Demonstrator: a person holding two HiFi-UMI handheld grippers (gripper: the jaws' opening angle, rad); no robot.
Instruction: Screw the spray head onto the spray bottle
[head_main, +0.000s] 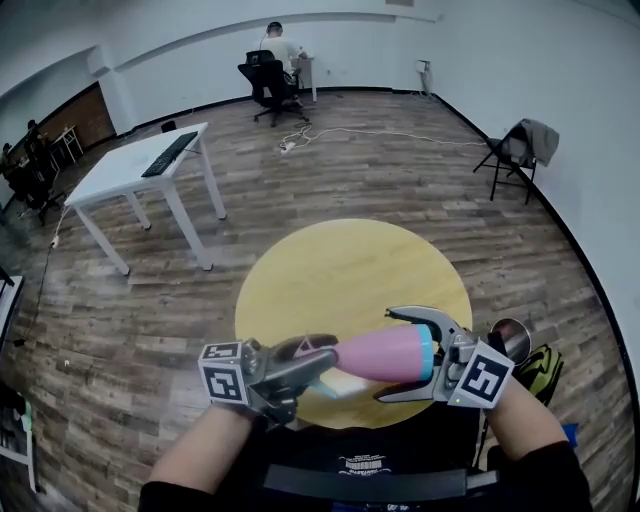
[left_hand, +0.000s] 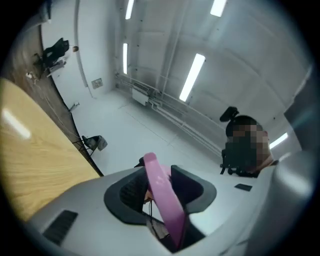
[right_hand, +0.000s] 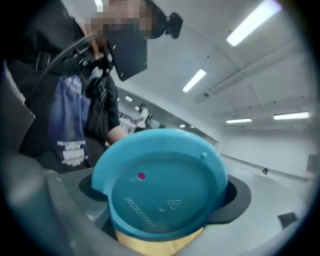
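Left gripper (head_main: 305, 368): jaws closed on the spray head (left_hand: 162, 200). In the left gripper view its pink trigger stands upright between the two dark pads, pinched from both sides. Marker cube (head_main: 224, 380) sits just behind the jaws, near the person's left forearm.

Right gripper (head_main: 395, 355): jaws set wide and clamped across the bottom end of the bottle (head_main: 370, 355). In the right gripper view the round teal base (right_hand: 165, 195) fills the gap from pad to pad and faces the camera. Marker cube (head_main: 485, 378) sits beside the right wrist.

Bottle: pink body with a teal band at the bottom, lying roughly level in the air, neck end toward the left gripper. Spray head meets the neck end; whether the thread has caught cannot be seen.

Both grippers are held close to the person's body, over the near edge of a round yellow table (head_main: 340, 270).

Further out: wood plank floor, a white desk (head_main: 130, 170) with a dark keyboard (head_main: 170, 153) at upper left, a folding chair (head_main: 515, 155) by the right wall, and a person (head_main: 275, 45) seated at the far wall
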